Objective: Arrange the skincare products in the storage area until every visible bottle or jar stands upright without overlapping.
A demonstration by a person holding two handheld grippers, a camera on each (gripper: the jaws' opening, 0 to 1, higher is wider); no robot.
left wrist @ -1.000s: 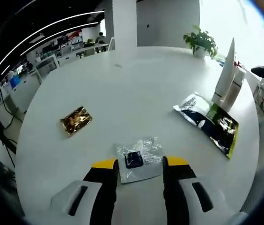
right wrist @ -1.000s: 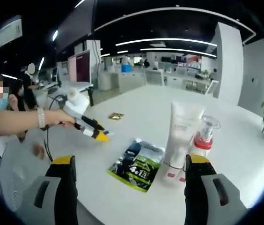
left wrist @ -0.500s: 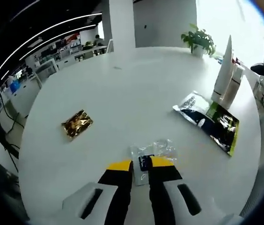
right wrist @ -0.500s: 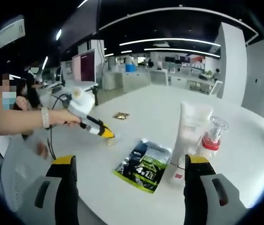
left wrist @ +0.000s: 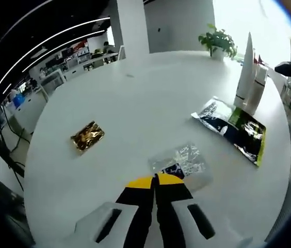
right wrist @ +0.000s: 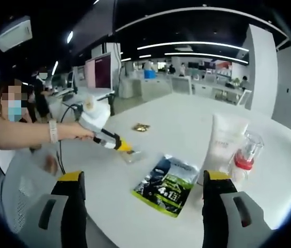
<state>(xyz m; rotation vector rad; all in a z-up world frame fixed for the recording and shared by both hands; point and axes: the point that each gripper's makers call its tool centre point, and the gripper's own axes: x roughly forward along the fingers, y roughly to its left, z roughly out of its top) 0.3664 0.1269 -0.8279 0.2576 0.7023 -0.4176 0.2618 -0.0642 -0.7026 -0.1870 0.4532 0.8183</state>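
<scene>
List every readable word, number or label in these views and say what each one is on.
"4" and "1", large white characters: on the green and black pouch; the smaller print around them is too blurred to read.
White tube: faint print, too small to read.
Clear sachet in the left gripper: dark label, unreadable.
Gold sachet: no legible text.
Clear bottle with a red collar: no legible text.

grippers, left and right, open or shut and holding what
Left gripper: shut on the clear sachet.
Right gripper: open, holding nothing.
</scene>
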